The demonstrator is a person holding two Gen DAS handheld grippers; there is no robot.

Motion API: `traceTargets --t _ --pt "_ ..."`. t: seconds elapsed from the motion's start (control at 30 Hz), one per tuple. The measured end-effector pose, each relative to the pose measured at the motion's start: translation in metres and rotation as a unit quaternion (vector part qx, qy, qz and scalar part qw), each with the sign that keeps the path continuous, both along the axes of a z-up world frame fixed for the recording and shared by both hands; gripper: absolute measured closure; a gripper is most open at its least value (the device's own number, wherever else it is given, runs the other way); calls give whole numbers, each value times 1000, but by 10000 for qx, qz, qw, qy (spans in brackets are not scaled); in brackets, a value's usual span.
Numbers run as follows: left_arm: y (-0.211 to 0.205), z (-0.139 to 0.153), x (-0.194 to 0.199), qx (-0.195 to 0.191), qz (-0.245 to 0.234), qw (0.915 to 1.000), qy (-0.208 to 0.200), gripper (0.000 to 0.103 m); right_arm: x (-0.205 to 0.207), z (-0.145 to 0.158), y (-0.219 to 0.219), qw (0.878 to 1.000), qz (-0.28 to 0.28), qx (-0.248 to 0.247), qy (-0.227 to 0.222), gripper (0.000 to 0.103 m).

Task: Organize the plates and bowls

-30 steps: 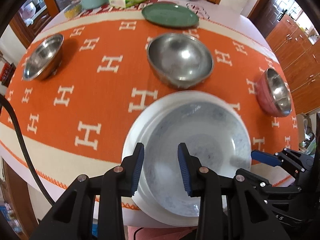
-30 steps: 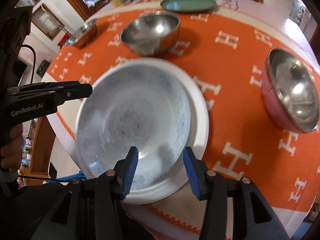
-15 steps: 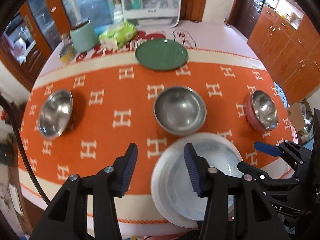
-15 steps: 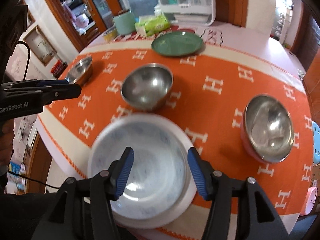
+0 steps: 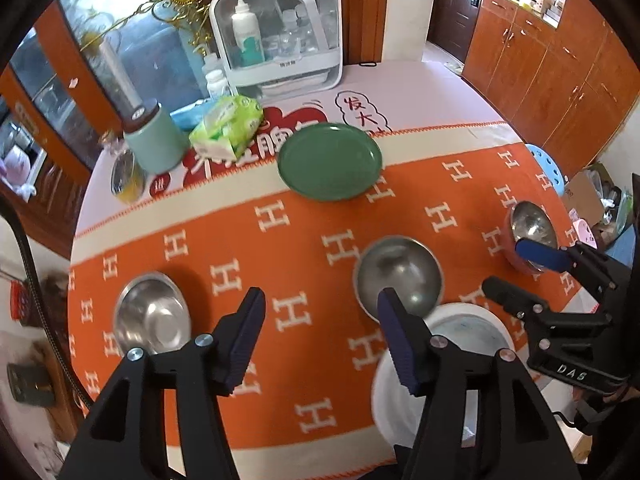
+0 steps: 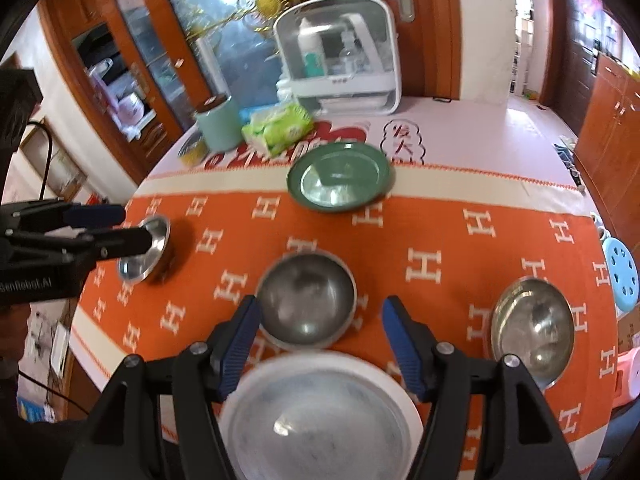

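A pale patterned bowl (image 6: 320, 424) rests in a white plate (image 6: 404, 384) at the table's near edge; the bowl (image 5: 468, 332) and plate (image 5: 384, 396) also show in the left wrist view. Beyond stand a central steel bowl (image 5: 398, 276) (image 6: 306, 300), a left steel bowl (image 5: 152, 314) (image 6: 144, 250), a pink-sided steel bowl (image 5: 532, 228) (image 6: 532, 326) and a green plate (image 5: 330, 160) (image 6: 340, 176). My left gripper (image 5: 320, 296) (image 6: 134, 226) and right gripper (image 6: 320, 304) (image 5: 504, 264) hover high above the table, jaws opening, nothing between them.
An orange cloth with white H marks (image 5: 304, 240) covers the round table. At the back stand a mint canister (image 5: 154, 140), a green tissue pack (image 5: 226, 126), a yellow tin (image 5: 128, 180) and a white case of bottles (image 5: 280, 32). A blue stool (image 6: 620, 276) sits off the right edge.
Both grippers have risen and drawn back from the white bowl and plate, and their jaws have widened. The bowl and plate stay at the near edge; far more of the table shows.
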State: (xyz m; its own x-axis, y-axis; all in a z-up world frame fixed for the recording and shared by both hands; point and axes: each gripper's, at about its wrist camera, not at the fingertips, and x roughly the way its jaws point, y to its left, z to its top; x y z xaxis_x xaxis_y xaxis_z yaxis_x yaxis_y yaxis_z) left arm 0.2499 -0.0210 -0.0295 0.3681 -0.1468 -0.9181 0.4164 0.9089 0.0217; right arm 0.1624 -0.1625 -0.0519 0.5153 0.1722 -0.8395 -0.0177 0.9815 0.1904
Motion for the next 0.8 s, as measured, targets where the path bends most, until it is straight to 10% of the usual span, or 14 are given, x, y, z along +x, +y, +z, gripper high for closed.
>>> traceTargets --t 0.8 --pt "42 -32 158 -484 83 9988 -24 41 130 7 -19 9892 -1163 -275 -844 39"
